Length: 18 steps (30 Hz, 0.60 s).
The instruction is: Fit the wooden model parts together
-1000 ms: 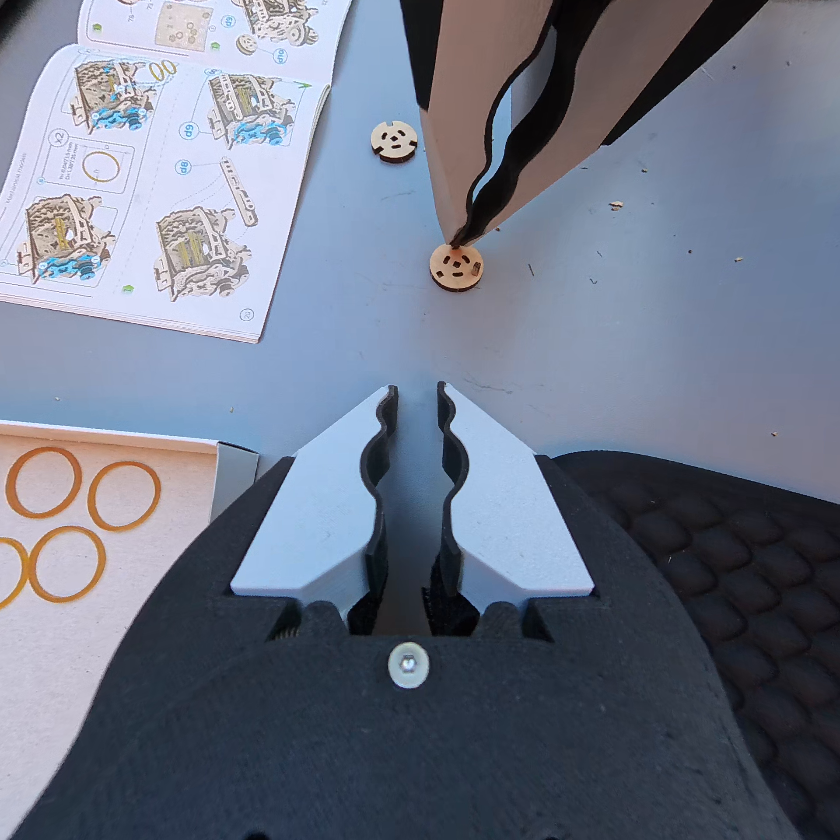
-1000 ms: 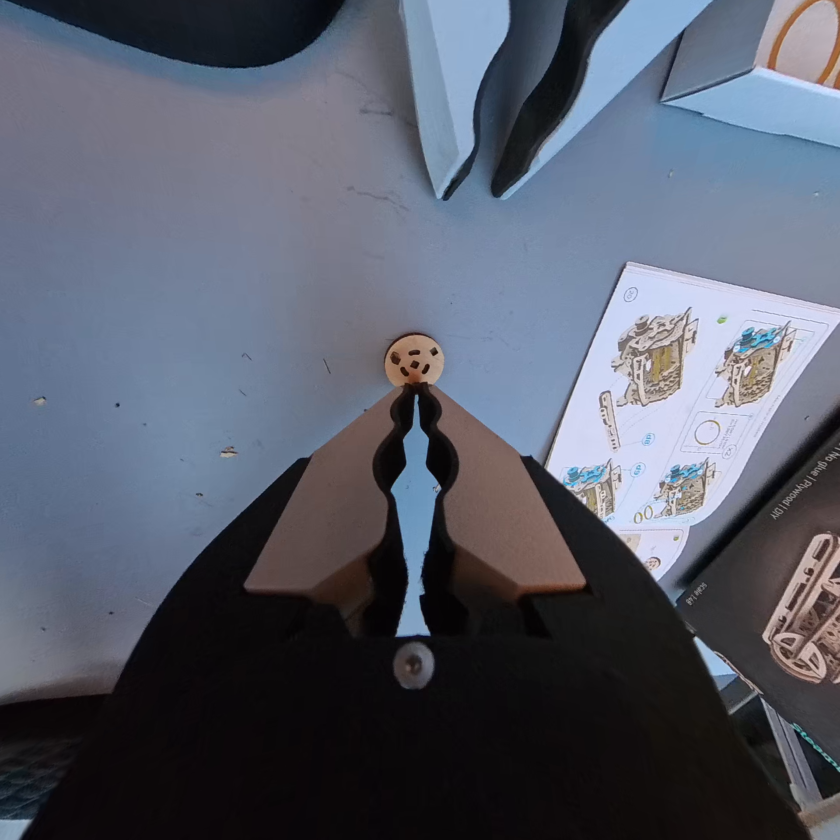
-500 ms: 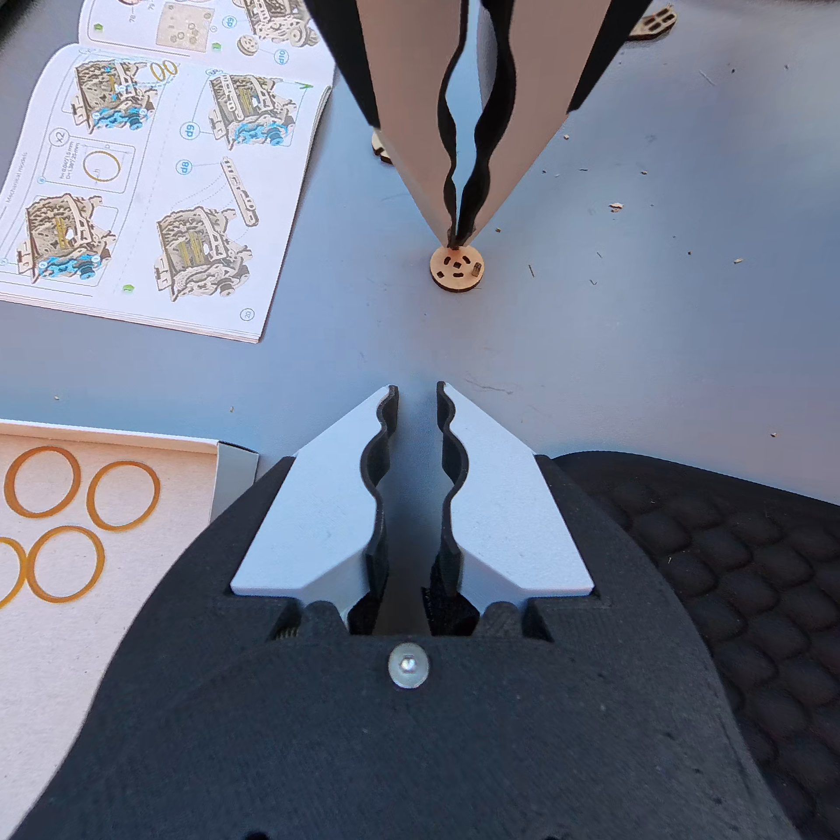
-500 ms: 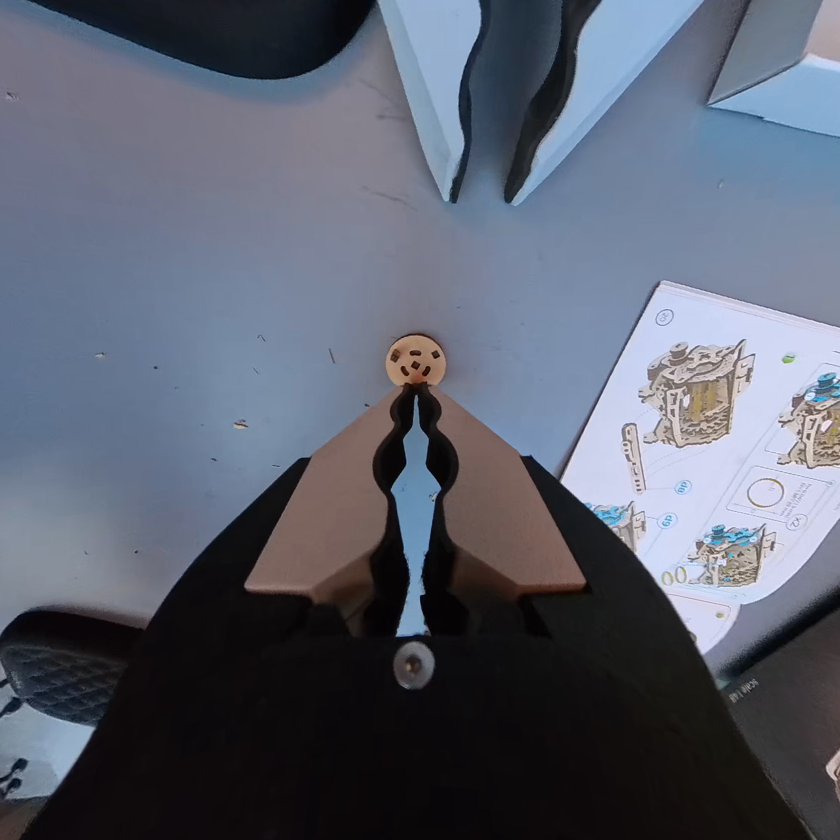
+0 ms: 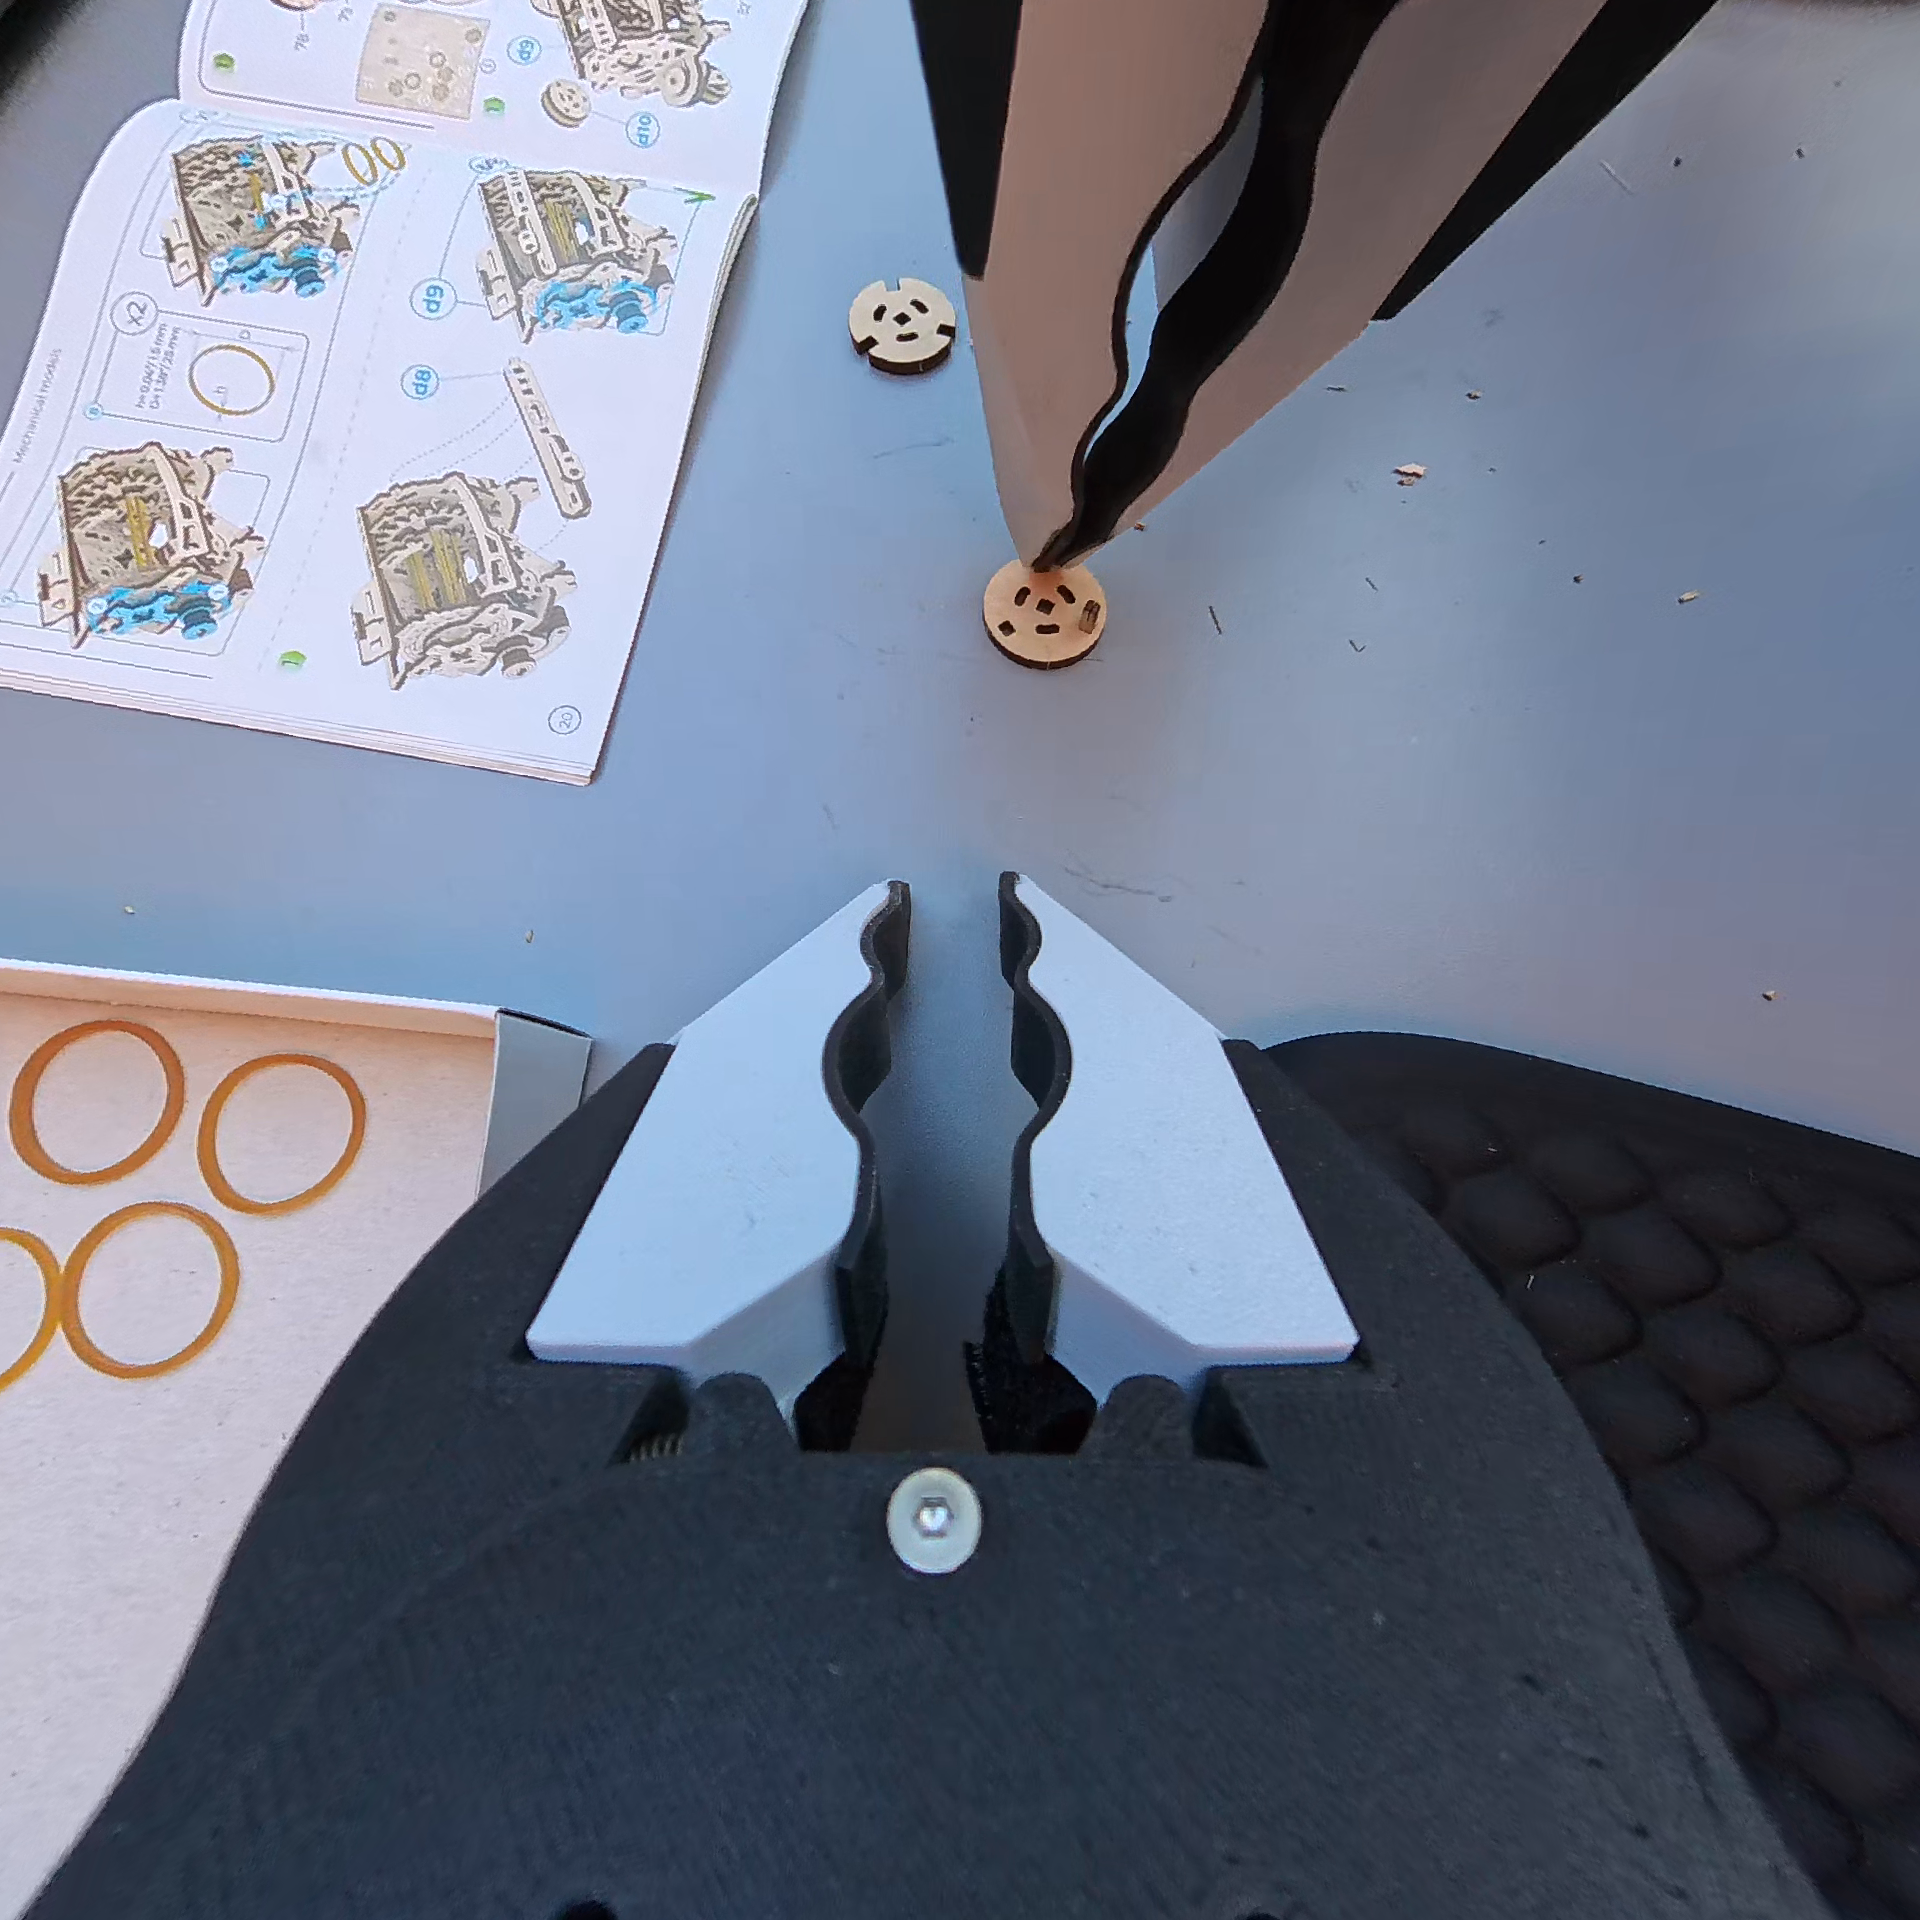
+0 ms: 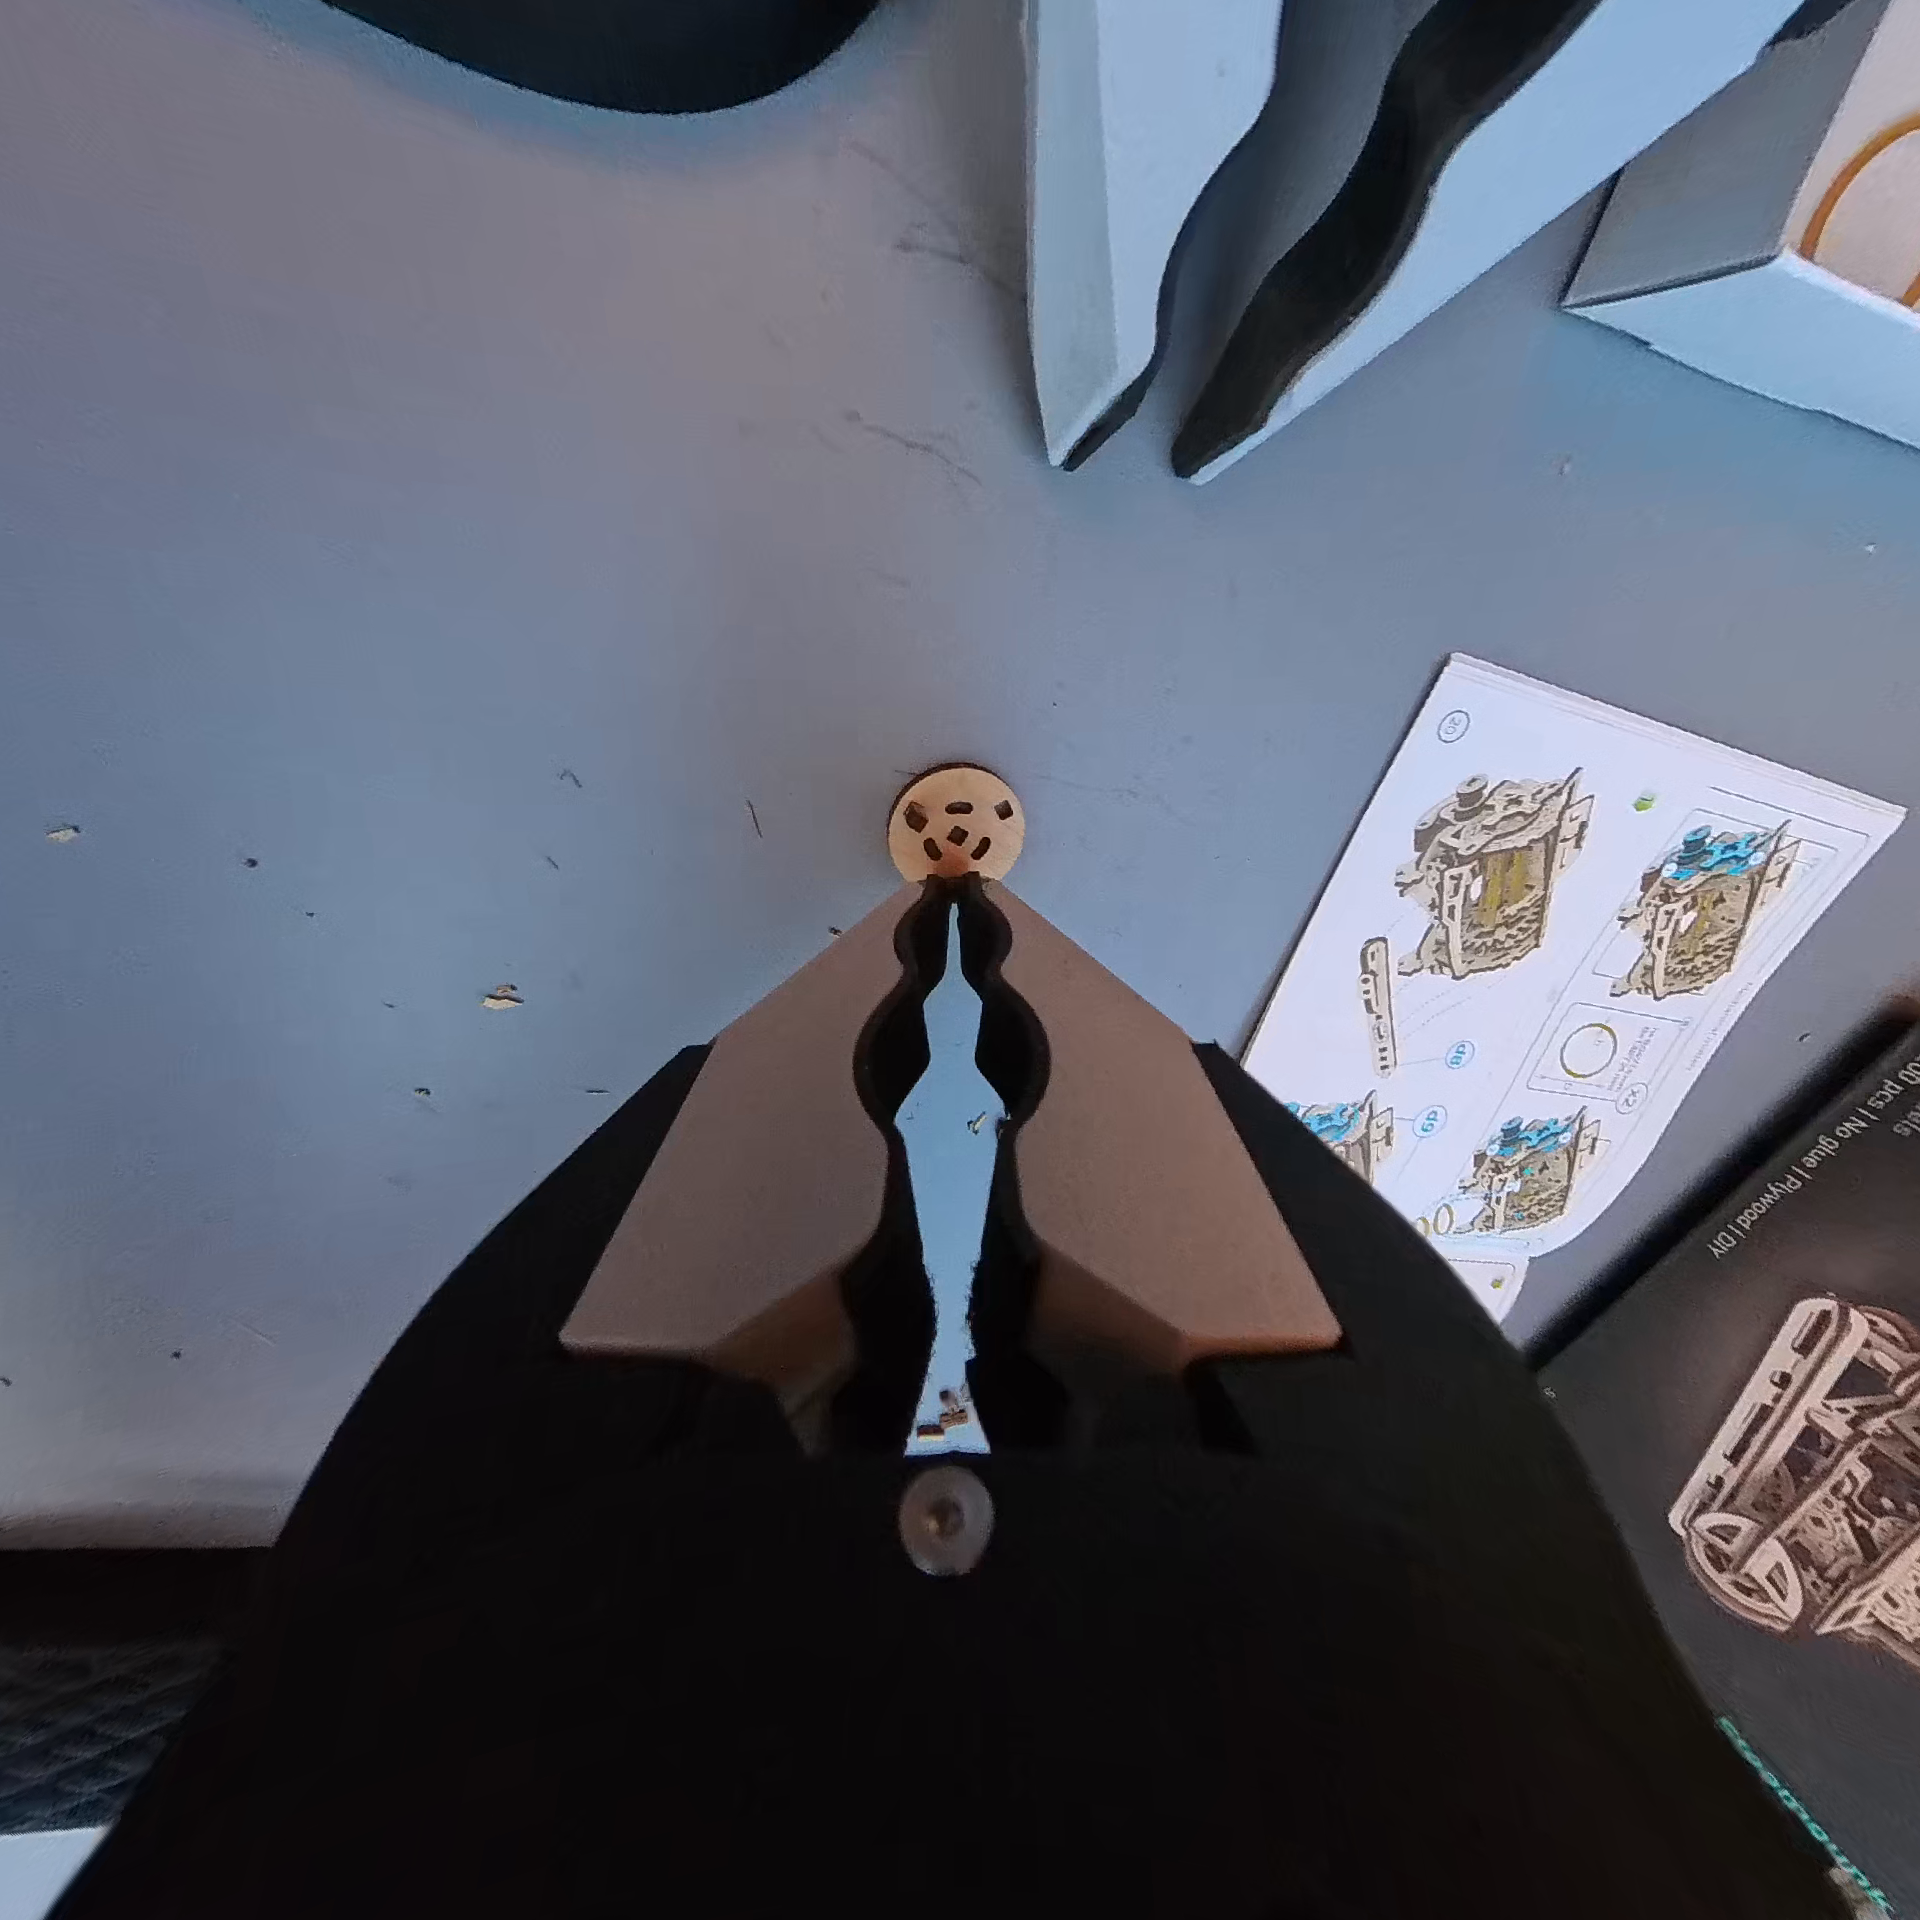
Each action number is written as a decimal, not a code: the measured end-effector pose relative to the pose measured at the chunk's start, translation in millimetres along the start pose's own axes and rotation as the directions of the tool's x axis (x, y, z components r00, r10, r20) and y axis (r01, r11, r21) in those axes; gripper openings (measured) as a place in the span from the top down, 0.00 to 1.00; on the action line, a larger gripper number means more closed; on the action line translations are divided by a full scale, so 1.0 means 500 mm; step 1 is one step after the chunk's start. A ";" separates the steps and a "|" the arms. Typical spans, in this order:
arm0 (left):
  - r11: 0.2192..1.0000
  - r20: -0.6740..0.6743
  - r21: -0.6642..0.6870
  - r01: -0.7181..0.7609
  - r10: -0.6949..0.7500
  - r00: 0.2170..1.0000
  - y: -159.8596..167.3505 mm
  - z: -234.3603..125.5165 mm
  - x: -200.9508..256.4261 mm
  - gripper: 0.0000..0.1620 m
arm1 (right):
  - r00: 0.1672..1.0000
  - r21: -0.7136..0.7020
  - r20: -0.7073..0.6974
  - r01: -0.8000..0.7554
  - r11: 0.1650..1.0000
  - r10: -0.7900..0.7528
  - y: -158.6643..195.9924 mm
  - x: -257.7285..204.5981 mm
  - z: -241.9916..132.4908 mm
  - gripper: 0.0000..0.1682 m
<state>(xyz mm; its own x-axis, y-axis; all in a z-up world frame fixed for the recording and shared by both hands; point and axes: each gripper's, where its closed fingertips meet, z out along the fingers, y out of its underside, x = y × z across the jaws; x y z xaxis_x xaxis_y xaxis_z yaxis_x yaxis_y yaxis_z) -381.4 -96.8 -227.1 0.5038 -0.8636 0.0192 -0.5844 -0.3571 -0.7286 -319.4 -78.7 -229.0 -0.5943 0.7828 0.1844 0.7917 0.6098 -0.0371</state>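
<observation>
A small round wooden disc [image 5: 1042, 615] with several slots lies flat on the grey table; it also shows in the right wrist view [image 6: 957, 828]. A short peg [image 5: 1088, 617] stands in one of its slots. My right gripper [image 6: 952, 881] is shut, with a tiny light wooden piece pinched at its tips, which press on the disc's edge; it comes down from above in the left wrist view [image 5: 1051, 558]. My left gripper [image 5: 954, 885] is open and empty, low over the table a short way from the disc. A second, notched disc [image 5: 902, 326] lies farther off.
An open instruction booklet [image 5: 312, 395] lies to the left of the discs. A box lid with orange rubber bands [image 5: 156, 1195] sits beside my left gripper, and a black textured pad [image 5: 1662, 1299] on its other side. A dark kit box [image 6: 1787, 1403] shows at the right. My right fingertips sit around 7 cm from my left ones.
My right gripper has rocked from tilted to upright and back to tilted, with its tips staying on the disc's edge. The left gripper and the disc have not moved.
</observation>
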 end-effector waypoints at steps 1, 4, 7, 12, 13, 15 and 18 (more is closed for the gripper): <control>1.000 0.000 0.000 0.000 0.000 1.000 0.000 0.000 0.000 0.90 | 1.000 0.008 0.016 -0.004 1.000 0.004 0.000 0.000 0.000 0.99; 1.000 0.001 -0.002 -0.001 0.001 1.000 0.000 0.000 0.000 0.90 | 0.985 0.057 0.161 -0.064 0.996 0.054 -0.001 -0.001 0.000 0.99; 1.000 0.002 -0.001 -0.001 0.001 1.000 0.000 0.000 0.000 0.90 | 0.976 0.073 0.210 -0.082 0.994 0.065 -0.002 -0.002 0.000 0.99; 1.000 -0.004 0.005 0.005 -0.005 1.000 0.000 0.000 -0.001 0.91 | 0.999 0.045 0.047 -0.022 0.999 0.020 -0.001 -0.001 0.001 0.99; 1.000 -0.005 0.006 0.008 -0.008 1.000 0.000 0.000 -0.001 0.91 | 0.997 0.057 0.071 -0.043 0.997 0.039 -0.001 -0.002 0.000 0.99; 1.000 -0.005 0.006 0.009 -0.009 1.000 0.000 0.000 0.000 0.90 | 0.993 0.085 0.097 -0.071 0.994 0.063 -0.002 0.000 -0.001 0.98; 1.000 -0.010 0.011 0.014 -0.014 1.000 0.000 0.000 0.000 0.90 | 0.995 0.168 0.079 -0.079 0.983 0.066 -0.012 0.006 -0.021 0.94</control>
<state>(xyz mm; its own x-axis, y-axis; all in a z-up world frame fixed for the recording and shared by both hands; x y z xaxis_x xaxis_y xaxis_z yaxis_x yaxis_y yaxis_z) -381.4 -96.8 -227.0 0.5056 -0.8620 0.0360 -0.5702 -0.3652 -0.7359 -324.6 -81.4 -217.7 -0.5499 0.8289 0.1030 0.8011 0.5582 -0.2160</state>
